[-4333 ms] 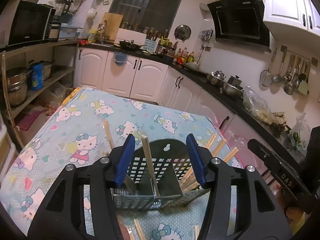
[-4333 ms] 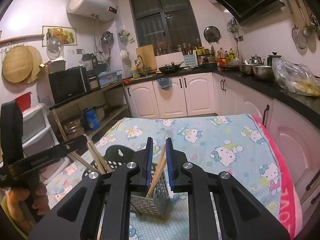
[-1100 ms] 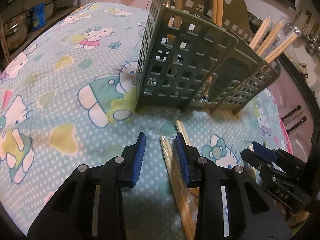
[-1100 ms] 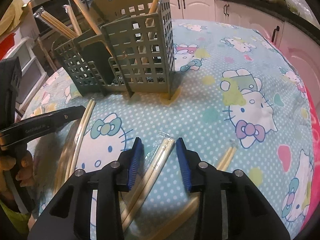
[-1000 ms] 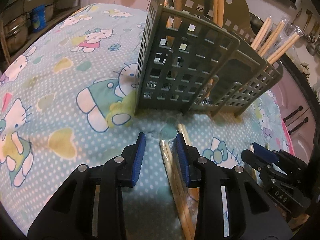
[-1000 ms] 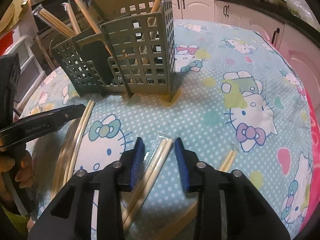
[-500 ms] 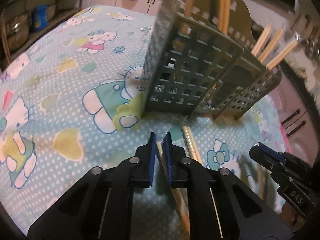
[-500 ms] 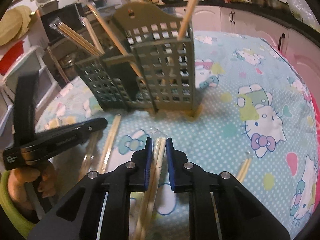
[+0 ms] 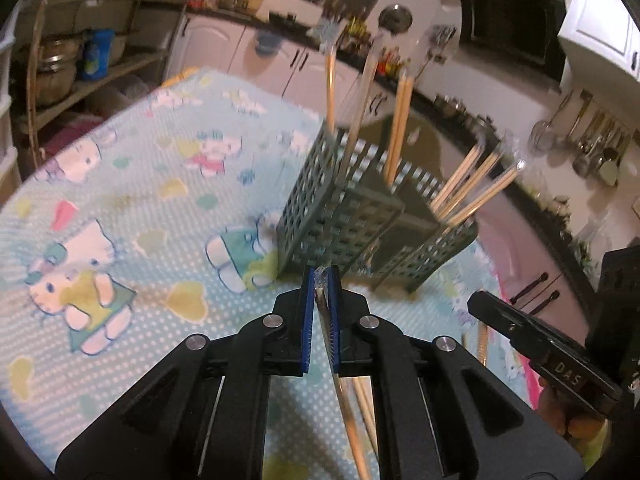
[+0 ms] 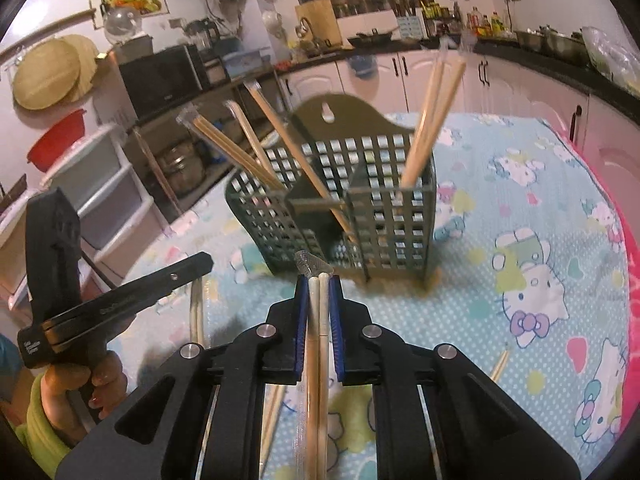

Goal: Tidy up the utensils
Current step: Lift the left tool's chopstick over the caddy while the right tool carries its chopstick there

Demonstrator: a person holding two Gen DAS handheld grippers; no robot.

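Note:
A dark green slotted utensil holder (image 9: 352,216) (image 10: 384,208) stands upright on the cartoon-cat tablecloth (image 9: 160,200), and several wooden chopsticks (image 9: 400,128) (image 10: 428,128) stick out of its compartments. My left gripper (image 9: 320,276) is shut on a thin wrapped chopstick pair (image 9: 348,412), lifted just in front of the holder. My right gripper (image 10: 319,280) has its jaws closing, its pads pressing a pale wrapped chopstick pair (image 10: 318,360) that is raised off the cloth in front of the holder.
Loose chopsticks lie on the cloth at the left (image 10: 196,312) and right (image 10: 498,364) of the right wrist view. A hand (image 10: 80,384) holds the other gripper's handle at the left. Kitchen cabinets, a shelf with pots and a counter ring the table.
Both grippers went from open around wrapped chopsticks lying on the cloth to shut on them. Both have since risen with the chopsticks, and the holder now sits further off and lower.

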